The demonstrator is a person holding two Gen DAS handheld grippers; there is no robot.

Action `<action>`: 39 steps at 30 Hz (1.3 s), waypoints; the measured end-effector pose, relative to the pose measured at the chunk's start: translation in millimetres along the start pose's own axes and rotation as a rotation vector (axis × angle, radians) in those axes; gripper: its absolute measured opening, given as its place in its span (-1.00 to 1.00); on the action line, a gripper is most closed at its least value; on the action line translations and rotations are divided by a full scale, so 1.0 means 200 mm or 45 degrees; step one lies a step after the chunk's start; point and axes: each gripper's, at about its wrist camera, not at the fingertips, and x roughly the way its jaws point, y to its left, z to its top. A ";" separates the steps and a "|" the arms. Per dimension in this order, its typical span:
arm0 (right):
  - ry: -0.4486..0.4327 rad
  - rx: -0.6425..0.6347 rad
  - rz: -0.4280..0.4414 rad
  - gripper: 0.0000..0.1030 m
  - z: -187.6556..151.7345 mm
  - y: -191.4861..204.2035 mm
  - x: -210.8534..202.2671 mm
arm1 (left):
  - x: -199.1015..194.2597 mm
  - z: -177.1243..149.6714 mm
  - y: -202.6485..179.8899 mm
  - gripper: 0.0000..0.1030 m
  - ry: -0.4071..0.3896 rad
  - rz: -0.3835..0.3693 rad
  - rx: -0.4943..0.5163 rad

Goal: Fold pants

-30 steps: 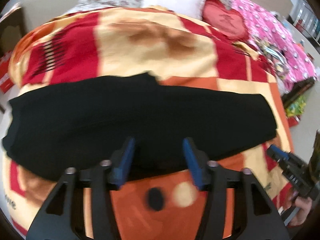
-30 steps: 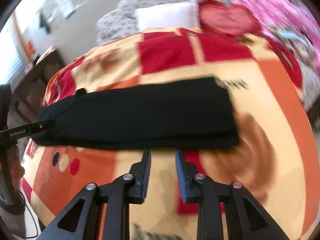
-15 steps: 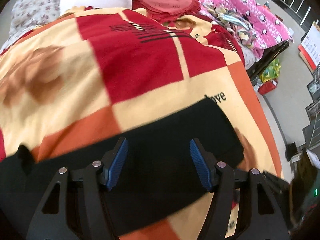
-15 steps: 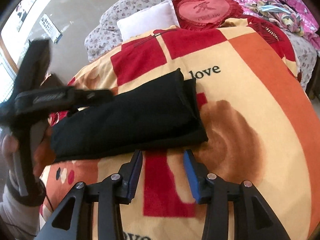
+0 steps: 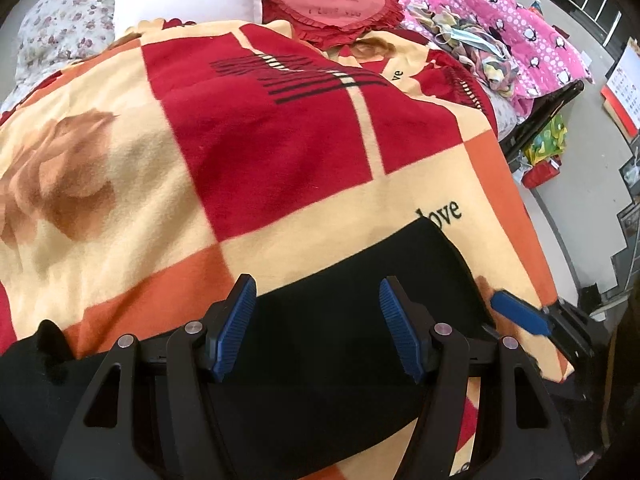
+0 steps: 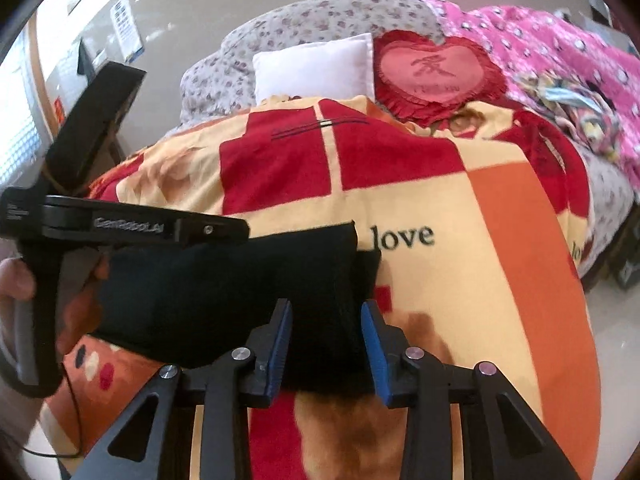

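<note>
Black pants (image 5: 340,320) found lying as a folded strip across the near part of the checked blanket (image 5: 280,128), one end stopping just short of the printed word "love" (image 6: 402,238). In the right wrist view, a second layer of the pants seen protruding slightly past the upper layer at that end.

Left gripper (image 5: 318,326) held over the pants, jaws spread wide, blue pads (image 5: 236,328) on either side of the black cloth without pressing it; nothing clamped.

Right gripper (image 6: 326,346) positioned at the near edge of the pants, close to the "love" end. Jaws partly apart and closing, with the pants' edge between the pads (image 6: 280,344); firm contact on the cloth not confirmed.

Person's hand (image 6: 16,280) noted on the handle of the left gripper, at the pants' far end from "love".

Beyond the pants, at the head of the blanket: white pillow (image 6: 316,66), red heart-shaped cushion (image 6: 436,70) beside it, pink penguin-print quilt (image 5: 480,4) further along.
</note>
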 end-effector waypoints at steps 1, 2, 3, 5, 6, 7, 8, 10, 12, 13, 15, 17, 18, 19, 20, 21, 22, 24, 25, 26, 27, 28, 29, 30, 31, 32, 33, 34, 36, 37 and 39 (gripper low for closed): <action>0.034 -0.005 -0.001 -0.53 0.01 0.00 0.05 | -0.01 0.00 0.01 0.25 -0.003 -0.001 -0.004; 0.059 -0.004 -0.001 -0.64 0.01 -0.02 0.08 | -0.01 0.00 0.01 0.25 -0.005 -0.003 -0.007; 0.088 0.001 -0.003 -0.78 0.01 -0.03 0.12 | -0.02 0.00 0.02 0.25 -0.008 -0.005 -0.012; 0.085 0.014 0.013 -0.85 0.00 -0.04 0.13 | -0.02 -0.01 0.03 0.25 -0.010 -0.007 -0.019; 0.083 0.018 0.022 -0.88 0.00 -0.03 0.11 | -0.03 -0.01 0.03 0.25 -0.010 -0.005 -0.020; 0.063 0.015 0.034 -0.88 0.00 -0.02 0.07 | -0.03 -0.01 0.04 0.25 -0.009 -0.002 -0.020; 0.038 0.012 0.051 -0.88 0.01 -0.01 0.02 | -0.03 -0.01 0.04 0.25 -0.009 0.000 -0.021; 0.004 -0.006 0.054 -0.89 0.00 0.02 -0.08 | -0.04 0.00 0.04 0.25 -0.015 -0.005 -0.022; 0.010 -0.007 0.038 -0.89 -0.02 0.03 -0.12 | -0.05 0.00 0.02 0.25 -0.024 -0.014 -0.018; 0.031 -0.002 0.028 -0.89 -0.04 0.02 -0.11 | -0.04 0.00 0.02 0.25 -0.023 -0.016 -0.015; 0.071 0.019 -0.009 -0.89 -0.06 0.00 -0.05 | -0.02 0.01 0.00 0.25 -0.009 -0.014 -0.001; 0.100 0.048 -0.069 -0.94 -0.07 -0.04 0.03 | 0.01 0.01 -0.03 0.25 0.007 -0.014 0.010; 0.073 0.080 -0.045 -0.94 -0.07 -0.06 0.04 | 0.02 0.02 -0.04 0.25 0.011 -0.016 0.014; 0.045 0.110 -0.021 -0.94 -0.06 -0.09 0.04 | 0.03 0.02 -0.06 0.25 0.017 -0.020 0.021; 0.026 0.121 -0.022 -0.94 -0.05 -0.10 0.02 | 0.04 0.03 -0.08 0.25 0.021 -0.025 0.029; -0.004 0.137 -0.043 -0.93 -0.05 -0.12 -0.01 | 0.05 0.03 -0.09 0.25 0.024 -0.029 0.036; -0.015 0.152 -0.053 -0.93 -0.05 -0.13 -0.03 | 0.06 0.03 -0.11 0.25 0.026 -0.032 0.048; -0.001 0.201 -0.002 -0.87 -0.07 -0.17 -0.09 | 0.08 0.04 -0.14 0.25 0.029 -0.040 0.072; 0.009 0.232 0.039 -0.73 -0.10 -0.18 -0.13 | 0.10 0.04 -0.16 0.25 0.034 -0.049 0.098; 0.012 0.240 0.058 -0.57 -0.12 -0.18 -0.14 | 0.11 0.05 -0.18 0.25 0.040 -0.057 0.117; 0.019 0.240 0.082 -0.17 -0.15 -0.18 -0.15 | 0.14 0.05 -0.20 0.25 0.054 -0.071 0.147; 0.026 0.240 0.096 -0.02 -0.17 -0.17 -0.15 | 0.16 0.06 -0.22 0.25 0.068 -0.077 0.168; 0.032 0.238 0.106 -0.02 -0.17 -0.15 -0.14 | 0.19 0.06 -0.24 0.25 0.079 -0.074 0.189; 0.040 0.237 0.120 -0.02 -0.19 -0.14 -0.13 | 0.21 0.06 -0.25 0.25 0.083 -0.070 0.202; 0.045 0.239 0.127 -0.02 -0.20 -0.13 -0.12 | 0.23 0.06 -0.27 0.25 0.088 -0.068 0.219; 0.053 0.245 0.132 -0.02 -0.21 -0.13 -0.09 | 0.26 0.07 -0.29 0.25 0.100 -0.072 0.242; 0.060 0.247 0.136 -0.02 -0.22 -0.12 -0.07 | 0.27 0.07 -0.30 0.25 0.106 -0.073 0.253; 0.057 0.236 0.142 -0.01 -0.23 -0.10 -0.05 | 0.29 0.08 -0.32 0.25 0.104 -0.072 0.256; 0.039 0.217 0.147 -0.01 -0.23 -0.08 -0.04 | 0.31 0.10 -0.33 0.25 0.095 -0.079 0.253; 0.029 0.222 0.160 -0.01 -0.22 -0.07 -0.02 | 0.31 0.11 -0.34 0.25 0.095 -0.089 0.251; 0.011 0.246 0.178 -0.01 -0.21 -0.07 -0.01 | 0.34 0.14 -0.36 0.29 0.115 -0.127 0.246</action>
